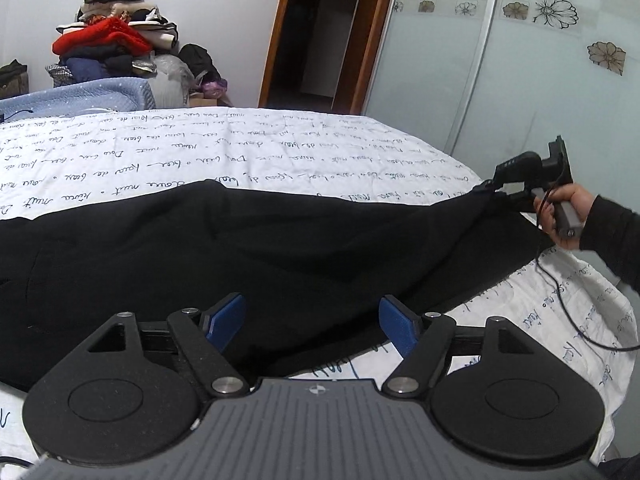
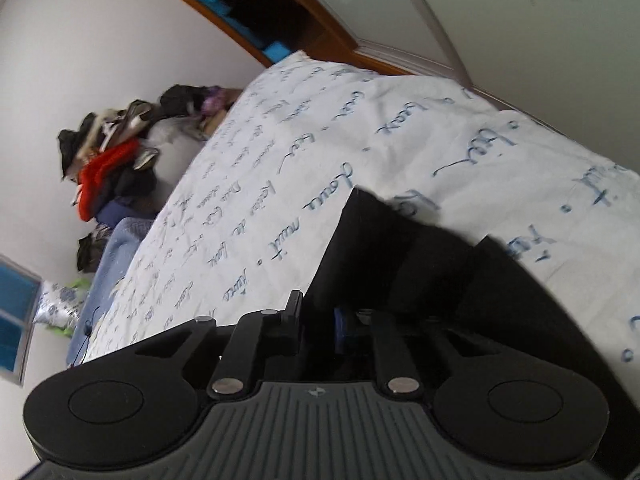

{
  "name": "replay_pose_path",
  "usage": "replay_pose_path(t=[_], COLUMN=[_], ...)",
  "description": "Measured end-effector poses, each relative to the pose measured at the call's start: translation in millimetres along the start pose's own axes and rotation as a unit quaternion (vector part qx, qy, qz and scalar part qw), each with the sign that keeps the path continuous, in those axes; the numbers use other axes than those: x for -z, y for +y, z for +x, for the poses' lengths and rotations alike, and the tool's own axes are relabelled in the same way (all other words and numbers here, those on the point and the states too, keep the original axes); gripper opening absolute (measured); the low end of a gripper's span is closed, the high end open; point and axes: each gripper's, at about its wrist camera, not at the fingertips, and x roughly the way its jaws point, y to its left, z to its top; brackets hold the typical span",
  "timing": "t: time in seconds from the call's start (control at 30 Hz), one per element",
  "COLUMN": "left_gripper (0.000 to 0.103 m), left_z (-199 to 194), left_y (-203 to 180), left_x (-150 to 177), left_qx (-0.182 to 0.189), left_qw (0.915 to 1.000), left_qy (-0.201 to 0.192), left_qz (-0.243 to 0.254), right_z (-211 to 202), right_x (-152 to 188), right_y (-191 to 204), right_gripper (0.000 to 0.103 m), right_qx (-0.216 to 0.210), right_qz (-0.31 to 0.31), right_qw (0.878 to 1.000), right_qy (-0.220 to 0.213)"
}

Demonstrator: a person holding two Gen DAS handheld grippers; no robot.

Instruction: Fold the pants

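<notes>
Black pants (image 1: 280, 240) lie spread across the bed's white sheet with handwriting print (image 1: 240, 148). My left gripper (image 1: 312, 324) hovers over the near edge of the pants, open, its blue pads (image 1: 226, 320) wide apart and pressing nothing. At the far right, a hand (image 1: 568, 216) holds my right gripper (image 1: 490, 186), which pinches the end of the pants. In the right wrist view, the right gripper (image 2: 318, 320) is shut with black cloth of the pants (image 2: 400, 256) between its fingers; the cloth is lifted into a fold over the sheet (image 2: 400, 140).
A pile of clothes (image 1: 112, 40) is stacked beyond the bed at the back left, next to a blue blanket (image 1: 80, 94). An open doorway (image 1: 320, 32) and a flowered glass sliding door (image 1: 520, 60) stand behind. A black cable (image 1: 568, 312) trails over the bed's right edge.
</notes>
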Motion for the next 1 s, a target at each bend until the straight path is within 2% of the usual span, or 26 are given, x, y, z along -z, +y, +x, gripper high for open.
replay_pose_path(t=[0.03, 0.1, 0.17, 0.27, 0.4, 0.53, 0.63, 0.7, 0.8, 0.87, 1.0], left_gripper=[0.077, 0.077, 0.078, 0.081, 0.082, 0.082, 0.083, 0.083, 0.082, 0.081, 0.081], left_z=[1, 4, 8, 15, 23, 26, 31, 38, 52, 64, 92], left_y=[-2, -4, -8, -16, -30, -54, -76, -96, -126, -145, -179], left_x=[-1, -5, -10, -18, -25, -35, -39, -38, -30, -24, -14], left_qx=[0.001, 0.010, 0.021, 0.032, 0.055, 0.063, 0.057, 0.027, -0.006, -0.006, 0.018], left_qw=[1.0000, 0.9999, 0.9998, 0.9994, 0.9981, 0.9960, 0.9919, 0.9845, 0.9648, 0.9514, 0.9288], left_qy=[0.000, 0.001, -0.002, -0.012, -0.027, -0.038, -0.056, -0.082, -0.110, -0.115, -0.104], left_qz=[-0.001, -0.003, -0.001, 0.000, 0.001, 0.050, 0.098, 0.153, 0.239, 0.286, 0.355], right_z=[0, -3, -12, -25, -17, -2, 1, 1, -8, -20, -36], right_x=[2, 6, 4, 0, -1, 1, 3, 3, 6, 5, -3], right_y=[-1, -1, 2, 9, 3, -26, -36, -32, -20, -15, -7], right_gripper=[0.008, 0.006, 0.005, 0.004, 0.005, 0.006, 0.006, 0.005, 0.004, 0.004, 0.005], right_qx=[0.000, 0.000, -0.030, -0.057, -0.021, -0.028, -0.059, -0.062, -0.080, -0.110, -0.155], right_qz=[-0.003, -0.010, -0.009, -0.013, -0.019, 0.062, 0.084, 0.067, 0.040, 0.043, 0.045], right_qw=[1.000, 1.000, 0.999, 0.997, 0.999, 0.998, 0.995, 0.996, 0.995, 0.991, 0.985], right_qy=[-0.005, -0.019, -0.040, -0.045, -0.016, 0.013, 0.000, -0.014, -0.046, -0.059, -0.062])
